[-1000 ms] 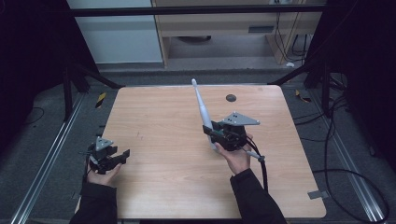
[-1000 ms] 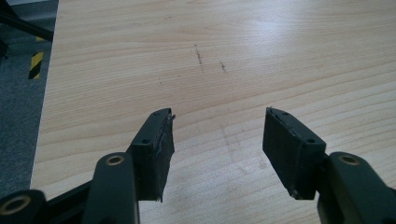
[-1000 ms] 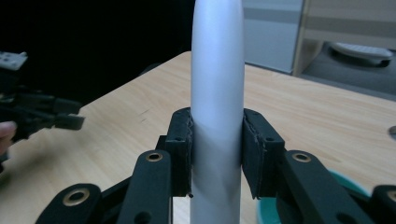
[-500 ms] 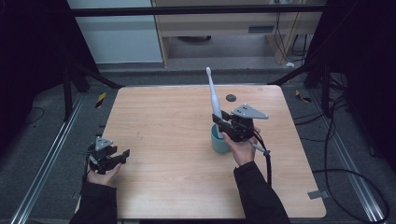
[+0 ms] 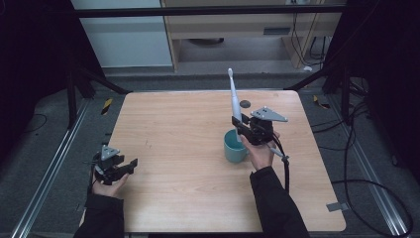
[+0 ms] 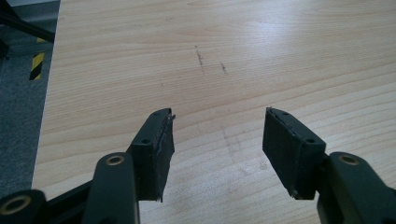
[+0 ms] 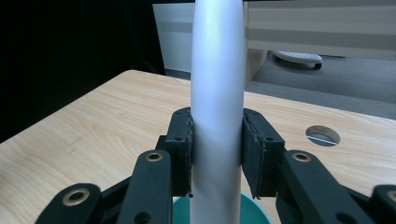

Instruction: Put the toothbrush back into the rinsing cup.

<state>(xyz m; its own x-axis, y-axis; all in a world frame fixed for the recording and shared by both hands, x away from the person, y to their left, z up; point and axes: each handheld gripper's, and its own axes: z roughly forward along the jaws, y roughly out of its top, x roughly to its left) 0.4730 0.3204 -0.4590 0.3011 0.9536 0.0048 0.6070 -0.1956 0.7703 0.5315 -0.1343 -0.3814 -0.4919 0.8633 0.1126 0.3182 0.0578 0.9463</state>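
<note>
Toothbrush [image 5: 234, 101] is now swung upright and carried over the cup [image 5: 235, 147] | right gripper [image 5: 241, 130] is clamped on its handle; left gripper [image 6: 217, 140] is held open, empty | judged light, stiff, smooth: thick handle is best gripped.

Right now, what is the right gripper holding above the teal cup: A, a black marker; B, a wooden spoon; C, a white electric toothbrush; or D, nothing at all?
C: in the right gripper view the right gripper is clamped on both sides of the white electric toothbrush, which stands nearly upright, its lower end over the teal cup in the high view.
</note>
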